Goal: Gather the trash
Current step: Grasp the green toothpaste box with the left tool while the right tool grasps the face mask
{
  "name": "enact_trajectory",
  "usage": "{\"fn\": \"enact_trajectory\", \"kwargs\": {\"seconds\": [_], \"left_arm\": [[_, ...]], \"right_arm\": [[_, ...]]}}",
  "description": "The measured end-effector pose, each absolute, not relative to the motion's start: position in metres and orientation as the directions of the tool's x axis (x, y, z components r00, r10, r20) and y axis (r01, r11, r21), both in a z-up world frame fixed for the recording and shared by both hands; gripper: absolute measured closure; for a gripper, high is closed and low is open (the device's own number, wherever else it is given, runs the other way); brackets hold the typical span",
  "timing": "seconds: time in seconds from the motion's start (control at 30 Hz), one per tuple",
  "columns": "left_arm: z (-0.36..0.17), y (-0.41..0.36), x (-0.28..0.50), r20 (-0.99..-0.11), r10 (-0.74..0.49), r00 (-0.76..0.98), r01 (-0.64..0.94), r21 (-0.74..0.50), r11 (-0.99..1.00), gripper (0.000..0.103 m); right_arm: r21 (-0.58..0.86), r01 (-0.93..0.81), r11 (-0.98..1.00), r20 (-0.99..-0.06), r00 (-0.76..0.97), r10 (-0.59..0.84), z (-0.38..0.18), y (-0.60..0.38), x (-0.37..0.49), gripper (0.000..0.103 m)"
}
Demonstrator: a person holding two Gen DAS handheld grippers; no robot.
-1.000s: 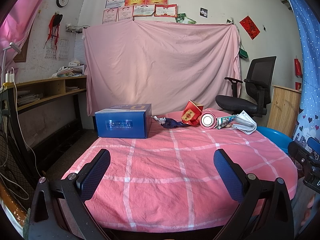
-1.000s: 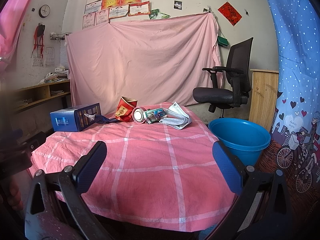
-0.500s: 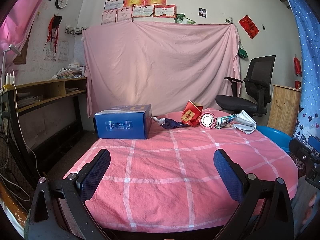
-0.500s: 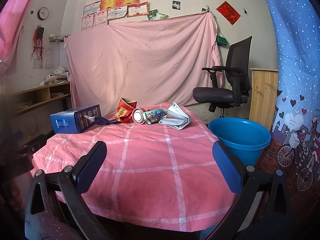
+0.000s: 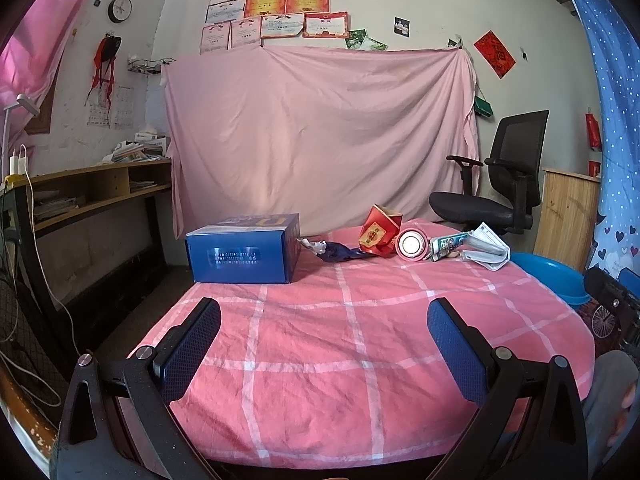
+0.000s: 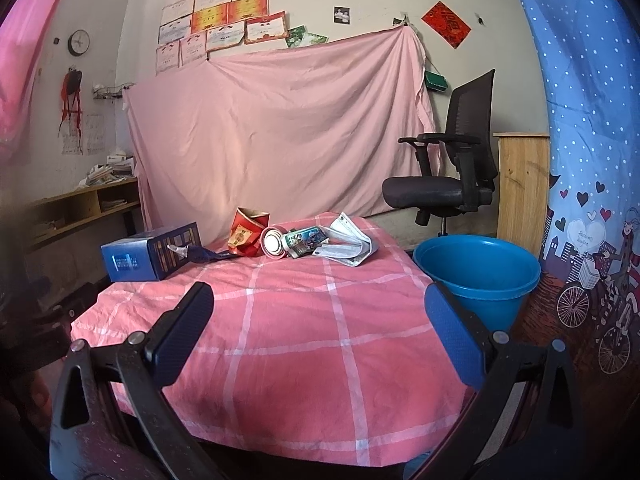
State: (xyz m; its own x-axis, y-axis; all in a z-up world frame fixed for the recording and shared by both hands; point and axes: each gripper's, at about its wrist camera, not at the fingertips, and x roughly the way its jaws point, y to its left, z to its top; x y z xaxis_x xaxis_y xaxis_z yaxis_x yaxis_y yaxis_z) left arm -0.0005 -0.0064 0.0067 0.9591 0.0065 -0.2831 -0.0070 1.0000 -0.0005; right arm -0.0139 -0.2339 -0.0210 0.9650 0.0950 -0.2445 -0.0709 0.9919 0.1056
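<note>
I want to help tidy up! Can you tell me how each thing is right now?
Left gripper: open, empty.
Right gripper: open, empty.
Blue cardboard box: closed, flat on the table.
Red paper cup: crumpled, tilted.
Round white-ended can: on its side.
Folded white paper: rumpled.
Blue plastic bucket: upright, looks empty.

Both wrist cameras looked level across the pink-checked table (image 5: pixel 320 340) from its near edge toward the draped wall, the right one set further right, sharing the far trash pile (image 6: pixel 304 240).
</note>
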Motion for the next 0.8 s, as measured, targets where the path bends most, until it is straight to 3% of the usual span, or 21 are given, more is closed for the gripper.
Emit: {"fn": "enact_trajectory", "kwargs": {"seconds": [0.43, 0.8], "left_arm": [[0.024, -0.016, 0.012, -0.216, 0.026, 0.976, -0.026, 0.001, 1.0, 0.002], [0.045, -0.054, 0.049, -0.137, -0.027, 0.99, 0.026, -0.011, 1.0, 0.002]], "right_arm": [[0.078, -0.074, 0.994, -0.149, 0.985, 0.085, 0.005, -0.248, -0.008, 0.0], [0.053, -0.043, 0.998, -0.058, 0.997, 0.046, 0.033, -0.282, 0.021, 0.0]]}}
